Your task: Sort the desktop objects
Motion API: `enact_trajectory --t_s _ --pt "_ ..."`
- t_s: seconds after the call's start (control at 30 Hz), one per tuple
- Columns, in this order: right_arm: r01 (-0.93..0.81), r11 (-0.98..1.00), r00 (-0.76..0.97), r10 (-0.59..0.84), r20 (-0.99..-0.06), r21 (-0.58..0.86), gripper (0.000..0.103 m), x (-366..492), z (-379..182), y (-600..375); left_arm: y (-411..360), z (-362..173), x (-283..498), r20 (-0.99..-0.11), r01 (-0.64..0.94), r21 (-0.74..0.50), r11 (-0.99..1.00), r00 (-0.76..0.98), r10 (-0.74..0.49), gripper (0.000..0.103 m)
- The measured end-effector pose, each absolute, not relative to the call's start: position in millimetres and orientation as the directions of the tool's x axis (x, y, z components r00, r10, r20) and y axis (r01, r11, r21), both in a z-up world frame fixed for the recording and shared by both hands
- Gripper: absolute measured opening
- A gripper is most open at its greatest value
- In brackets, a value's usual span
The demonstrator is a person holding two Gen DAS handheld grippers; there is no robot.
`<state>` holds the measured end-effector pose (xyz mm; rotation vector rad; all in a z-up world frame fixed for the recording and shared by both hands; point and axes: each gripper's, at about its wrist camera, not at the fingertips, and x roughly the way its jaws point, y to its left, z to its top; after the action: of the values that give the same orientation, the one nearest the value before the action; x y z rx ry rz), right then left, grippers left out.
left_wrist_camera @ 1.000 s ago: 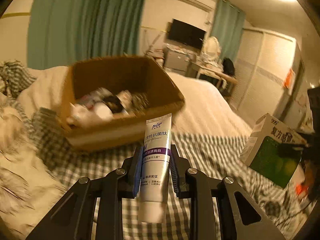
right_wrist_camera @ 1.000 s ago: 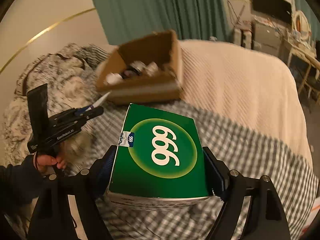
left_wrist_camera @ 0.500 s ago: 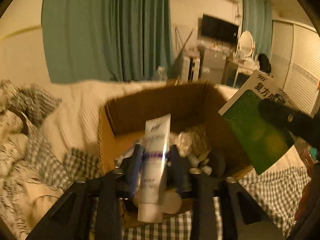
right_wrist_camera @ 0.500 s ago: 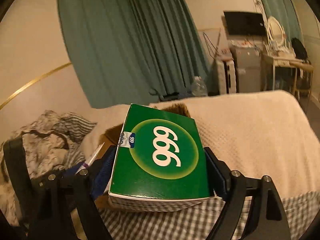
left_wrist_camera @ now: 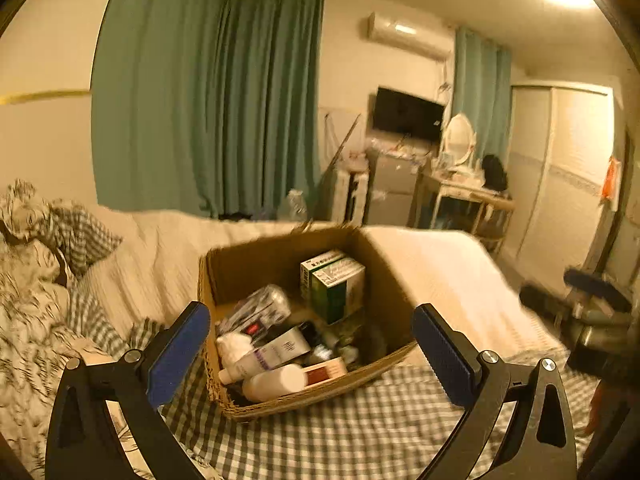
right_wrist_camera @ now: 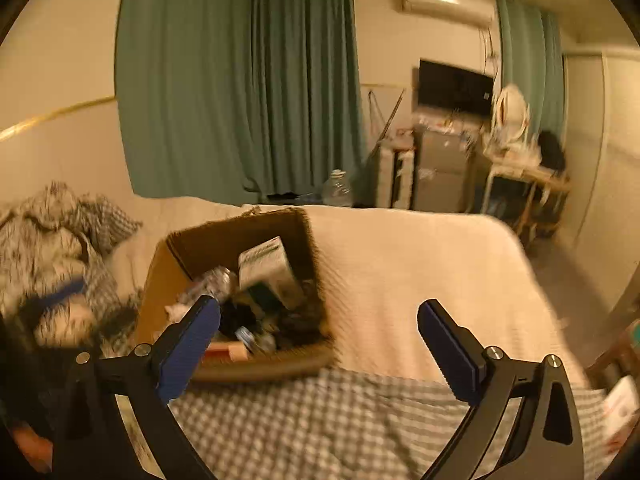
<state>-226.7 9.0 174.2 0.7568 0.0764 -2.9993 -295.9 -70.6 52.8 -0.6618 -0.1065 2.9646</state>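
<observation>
Both hand-held grippers, left (left_wrist_camera: 311, 344) and right (right_wrist_camera: 318, 334), are hanging wide open and empty, jaws having just been opening, just short of the cardboard box (left_wrist_camera: 276, 260) on the bed (left_wrist_camera: 440, 264).

- Teal curtains (left_wrist_camera: 208, 120) hang on the wall ahead of me.
- A dark television (left_wrist_camera: 408, 115) sits beside them, under the air conditioner (left_wrist_camera: 408, 36).
- A checked blanket (left_wrist_camera: 360, 432) covers the near bed.
- A plastic bottle (right_wrist_camera: 337, 189) stands beyond the bed.

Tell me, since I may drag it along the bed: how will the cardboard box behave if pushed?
The cardboard box probably slides poorly on the soft blanket. Its thin walls look likely to flex. Crowded with items, it seems unlikely to tip.
</observation>
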Motion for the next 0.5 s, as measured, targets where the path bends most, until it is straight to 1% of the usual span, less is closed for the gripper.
enact_trajectory --t_s 0.03,0.13,0.2,0.3,0.4,0.5 --pt "0.052 -0.998 -0.880 -0.026 -0.474 -0.041 0.103 -218 178 9 -67 62 -288 -0.417 -0.084 -0.082 -0.993 -0.902 0.111 0.103" --pt "0.033 -0.998 -0.883 -0.005 -0.469 -0.051 0.103 -182 189 14 -57 80 -266 -0.416 -0.038 -0.044 -0.998 -0.908 0.053 0.103" --pt "0.028 -0.998 -0.884 0.002 -0.467 -0.056 0.102 -160 192 16 -53 82 -248 -0.408 -0.035 -0.047 -0.998 -0.912 0.051 0.103" --pt "0.014 -0.999 -0.881 0.010 -0.472 -0.047 0.102 -138 185 18 -55 70 -229 -0.430 -0.052 -0.080 -0.995 -0.899 0.082 0.103" --pt "-0.013 -1.000 -0.883 0.016 -0.469 -0.011 0.103 -121 167 22 -56 52 -219 -0.456 -0.028 -0.102 -0.994 -0.887 0.072 0.103" --pt "-0.027 -0.999 -0.869 0.011 -0.495 0.024 0.102 -114 146 29 -54 29 -213 -0.482 -0.007 -0.116 -0.993 -0.874 0.063 0.103"
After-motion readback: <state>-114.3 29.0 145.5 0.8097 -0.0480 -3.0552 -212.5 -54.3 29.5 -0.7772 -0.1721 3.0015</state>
